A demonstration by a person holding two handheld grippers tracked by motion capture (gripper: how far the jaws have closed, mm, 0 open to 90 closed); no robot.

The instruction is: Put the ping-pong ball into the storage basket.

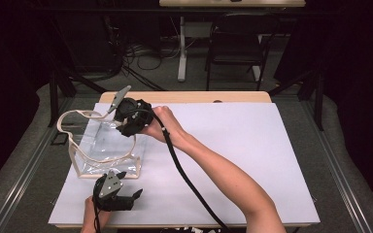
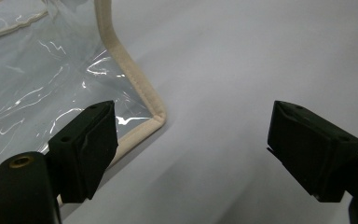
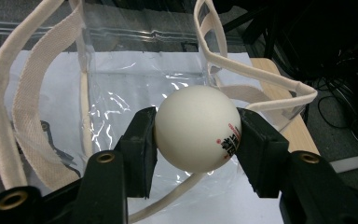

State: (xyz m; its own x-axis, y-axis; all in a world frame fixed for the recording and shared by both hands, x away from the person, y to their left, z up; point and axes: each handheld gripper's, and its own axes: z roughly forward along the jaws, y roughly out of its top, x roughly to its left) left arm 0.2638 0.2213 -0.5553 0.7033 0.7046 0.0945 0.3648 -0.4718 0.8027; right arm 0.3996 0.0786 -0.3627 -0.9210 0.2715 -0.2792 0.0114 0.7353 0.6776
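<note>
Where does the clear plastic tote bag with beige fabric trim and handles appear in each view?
High view: the clear plastic tote bag stands at the table's left, under the right gripper.
Left gripper view: its beige-edged bottom corner lies upper left.
Right gripper view: the bag lies behind the held white ball.
Shared landmark: the beige trim.

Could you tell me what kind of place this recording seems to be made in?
Probably a lab or studio set up for recording: a white-covered table ringed by dark curtains, loose cables on the grey carpet, and a black folding chair beside another desk behind.
</note>
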